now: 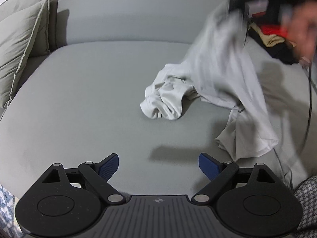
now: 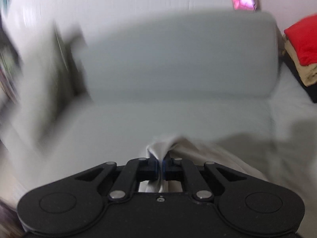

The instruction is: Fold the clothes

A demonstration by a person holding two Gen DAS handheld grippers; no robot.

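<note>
A pale grey garment hangs stretched from the upper right down onto the grey sofa seat, with a crumpled end lying mid-seat. My right gripper, blurred, holds its top edge at the upper right of the left wrist view. In the right wrist view the right gripper is shut on a bunch of that garment, cloth pinched between the pads. My left gripper stands open above bare seat, short of the garment, with nothing between its blue pads.
Beige cushions lean at the sofa's left end. A pile of folded clothes, red on top, sits at the right end by the backrest. A person's blurred hand and a dark cable are at the right.
</note>
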